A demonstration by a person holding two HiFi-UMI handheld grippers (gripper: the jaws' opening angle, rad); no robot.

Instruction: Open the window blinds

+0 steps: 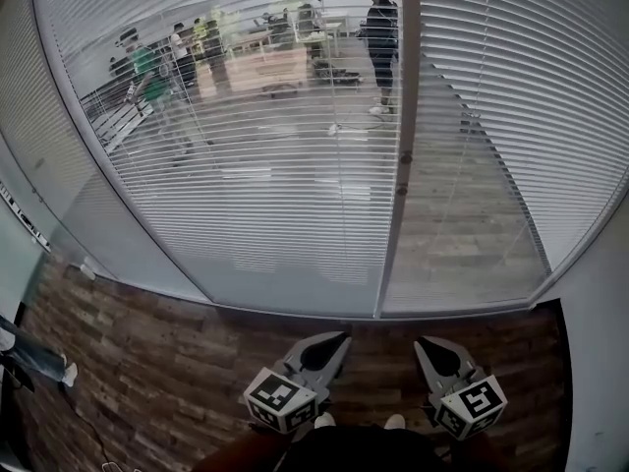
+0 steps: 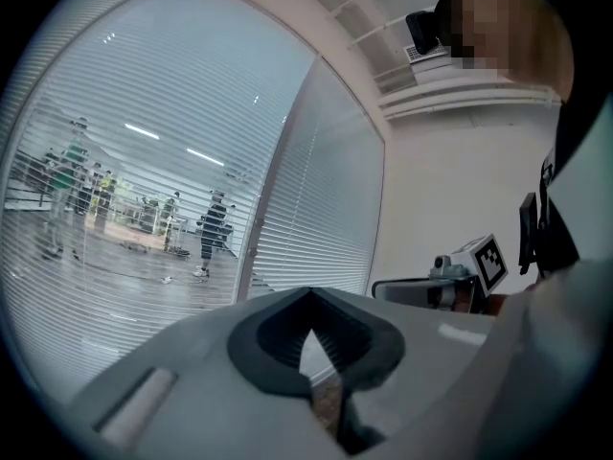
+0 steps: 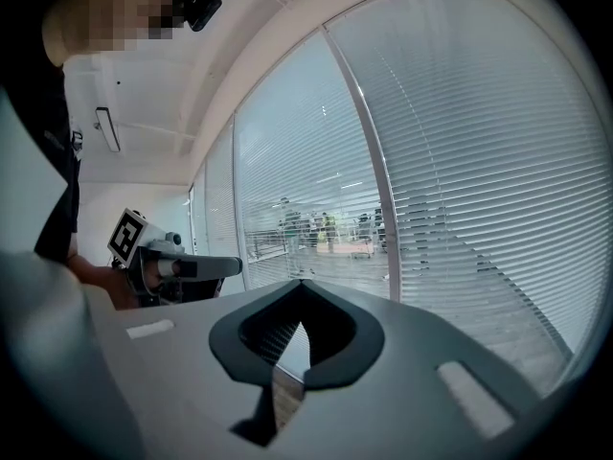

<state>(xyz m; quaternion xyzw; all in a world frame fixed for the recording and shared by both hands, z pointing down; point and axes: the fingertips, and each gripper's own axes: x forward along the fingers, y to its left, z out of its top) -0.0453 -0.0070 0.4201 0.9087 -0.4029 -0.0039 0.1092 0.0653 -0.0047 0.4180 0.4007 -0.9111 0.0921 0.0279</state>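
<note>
Blinds [image 1: 246, 180] down, see-through (people [image 1: 381, 28] beyond); left claw [image 1: 343, 339], right claw [image 1: 421, 343] pressed together, empty.

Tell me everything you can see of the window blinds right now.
The window blinds are thin white horizontal slats, lowered fully on both sides of a vertical frame post. The slats are tilted open enough to show people in the room beyond. Neither the left gripper nor the right gripper touches them.
</note>
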